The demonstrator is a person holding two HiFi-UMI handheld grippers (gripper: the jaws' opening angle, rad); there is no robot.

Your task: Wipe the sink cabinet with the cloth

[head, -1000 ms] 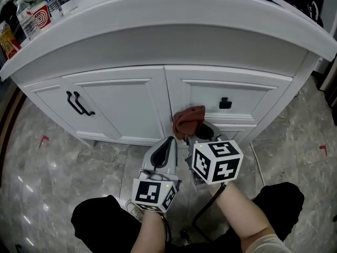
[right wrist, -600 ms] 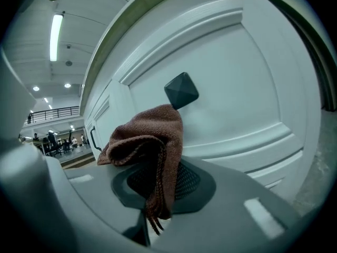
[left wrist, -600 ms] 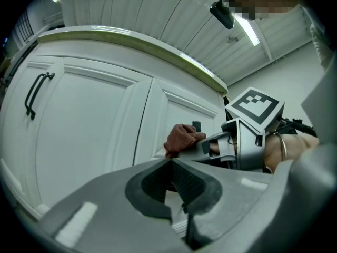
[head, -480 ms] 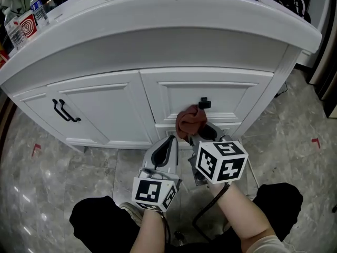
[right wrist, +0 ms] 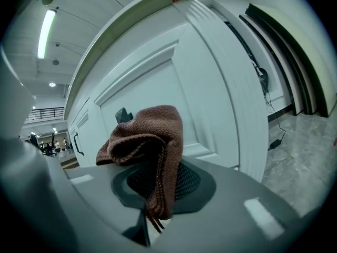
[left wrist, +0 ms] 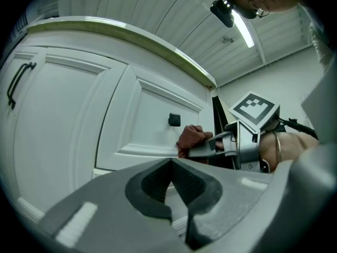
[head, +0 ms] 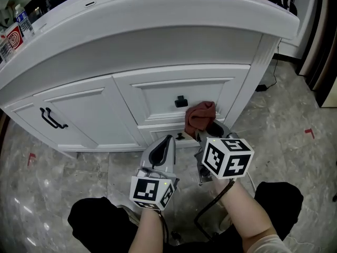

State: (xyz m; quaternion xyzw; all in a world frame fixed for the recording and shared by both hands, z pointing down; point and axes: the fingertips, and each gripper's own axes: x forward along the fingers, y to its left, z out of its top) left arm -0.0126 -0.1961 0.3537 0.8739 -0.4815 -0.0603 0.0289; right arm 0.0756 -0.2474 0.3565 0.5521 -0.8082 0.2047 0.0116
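Right gripper [head: 207, 130] fingers clamp the brown cloth [head: 200, 115] at the sink cabinet [head: 158, 41] drawer front, just right of its black knob [head: 181, 101], left gripper [head: 167, 142] fingers closed on nothing, so wiping looks mid-way, with the left door [head: 79, 115] probably left.

Black knob [head: 181, 101] just left of cloth [head: 200, 116] — open floor [head: 287, 117] rightward

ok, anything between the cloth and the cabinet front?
Nothing visible. The right gripper holds the cloth in its shut jaws, right up at the drawer front, just right of the black knob; only bare white panel lies ahead. The left gripper sits lower, shut and empty, clear of it.
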